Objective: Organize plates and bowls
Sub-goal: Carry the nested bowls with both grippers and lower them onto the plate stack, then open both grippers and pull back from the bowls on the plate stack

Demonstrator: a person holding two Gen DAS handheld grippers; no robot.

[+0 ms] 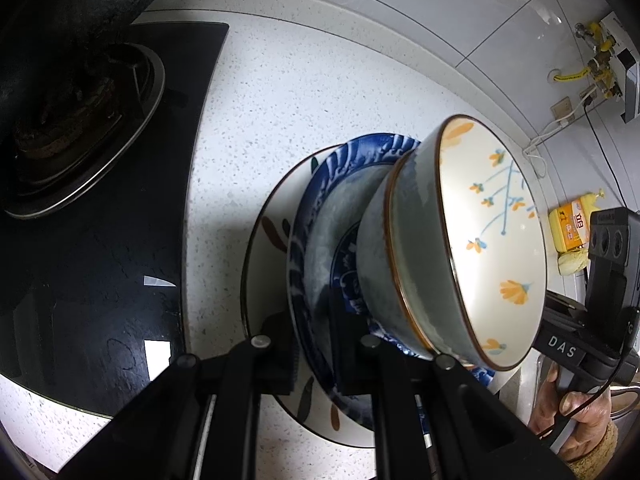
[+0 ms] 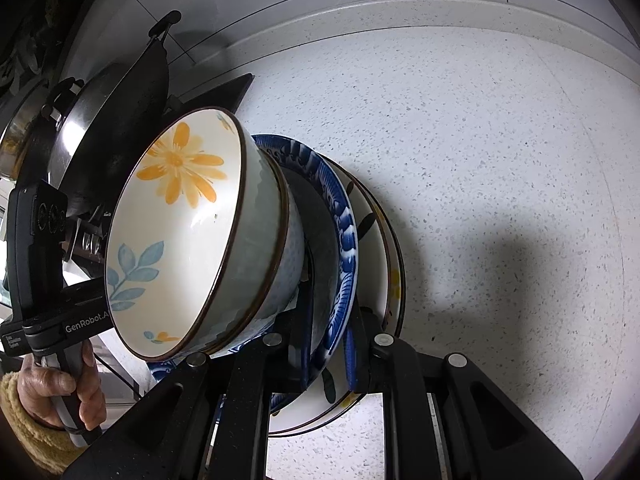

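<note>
A cream bowl (image 1: 488,236) painted with orange flowers and blue stems, brown-rimmed, sits nested in a second grey-blue bowl (image 1: 376,248), both inside a blue-and-white patterned plate (image 1: 316,216) that lies on a white plate (image 1: 268,248) with leaf marks. The left gripper (image 1: 312,344) and the right gripper (image 2: 326,344) each pinch the blue plate's rim from opposite sides. The stack rests on the speckled white counter (image 2: 480,140) beside a black stove (image 1: 100,200).

Black grippers (image 1: 312,354), fuzzy yellow sleeves (image 2: 24,424).

Glossy glazed bowl (image 1: 492,236), speckled, seemingly stone countertop (image 1: 280,92)
</note>
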